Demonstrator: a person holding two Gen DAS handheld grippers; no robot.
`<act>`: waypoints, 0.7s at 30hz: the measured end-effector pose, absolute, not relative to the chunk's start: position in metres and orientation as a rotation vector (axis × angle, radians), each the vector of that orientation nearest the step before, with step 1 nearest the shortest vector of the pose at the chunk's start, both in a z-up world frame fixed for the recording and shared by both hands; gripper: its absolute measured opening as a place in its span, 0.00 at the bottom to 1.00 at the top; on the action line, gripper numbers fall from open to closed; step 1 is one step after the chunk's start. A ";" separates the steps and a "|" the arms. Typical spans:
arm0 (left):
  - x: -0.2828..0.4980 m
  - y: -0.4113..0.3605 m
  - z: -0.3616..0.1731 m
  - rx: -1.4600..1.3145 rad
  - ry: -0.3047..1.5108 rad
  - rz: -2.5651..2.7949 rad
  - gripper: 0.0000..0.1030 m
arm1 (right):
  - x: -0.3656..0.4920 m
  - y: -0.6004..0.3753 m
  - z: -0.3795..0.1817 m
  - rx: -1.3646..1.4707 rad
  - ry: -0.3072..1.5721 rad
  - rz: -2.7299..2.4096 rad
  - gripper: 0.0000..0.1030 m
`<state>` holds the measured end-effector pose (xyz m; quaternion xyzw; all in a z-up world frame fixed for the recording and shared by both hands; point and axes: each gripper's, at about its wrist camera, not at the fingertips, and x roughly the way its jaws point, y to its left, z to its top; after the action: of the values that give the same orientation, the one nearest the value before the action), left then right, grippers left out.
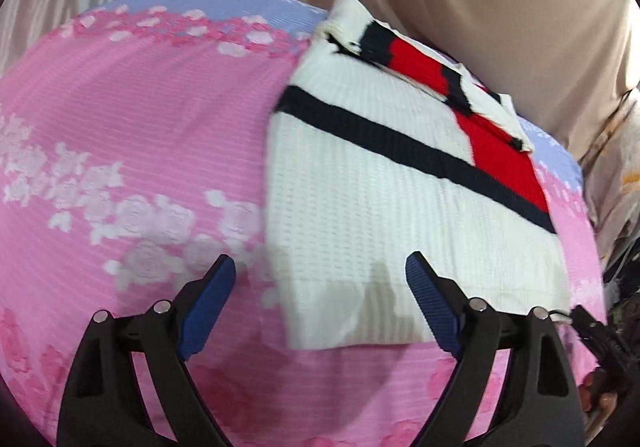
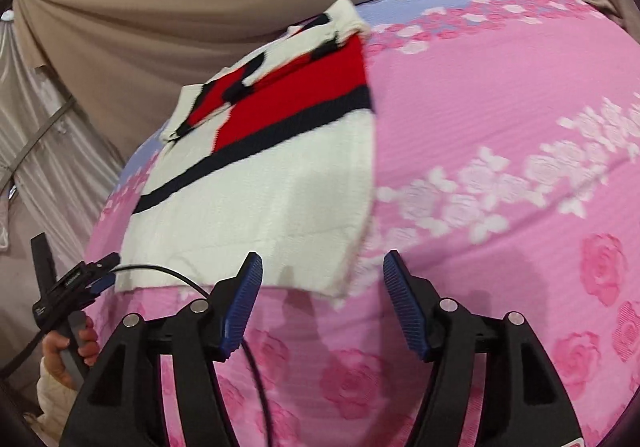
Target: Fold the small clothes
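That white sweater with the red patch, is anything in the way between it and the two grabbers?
Nothing visible is. The sweater lies partly folded on the pink bedspread, its near edge just ahead of the open left gripper and the open right gripper. Only bare bedspread lies between them. A thin black cable runs along that edge without blocking it.

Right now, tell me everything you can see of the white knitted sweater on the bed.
The sweater is a small white waffle-textured knit with a dark navy stripe across it and red blocks above. It lies folded into a rough rectangle, sleeves tucked over the upper part, flat on the pink floral bedcover. Nothing grips it: both hand-held grippers stand open just short of its near hem.
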<state>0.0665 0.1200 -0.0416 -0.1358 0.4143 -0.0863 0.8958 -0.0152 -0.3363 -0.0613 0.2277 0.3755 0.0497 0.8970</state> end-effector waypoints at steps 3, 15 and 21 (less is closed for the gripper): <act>0.074 0.109 -0.041 -0.291 0.854 -0.191 0.79 | -0.002 -0.320 -0.061 0.429 0.780 0.104 0.61; 0.034 0.128 0.026 -0.355 0.655 -0.333 0.05 | -0.046 -0.316 -0.010 0.406 0.601 0.115 0.08; -0.049 0.146 0.069 -0.344 0.571 -0.445 0.05 | -0.133 -0.344 0.018 0.309 0.496 0.152 0.08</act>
<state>-0.0486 0.1457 0.0693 -0.1672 0.2779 -0.2166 0.9208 -0.1326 -0.3437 0.0182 0.1520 0.2440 0.0748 0.9549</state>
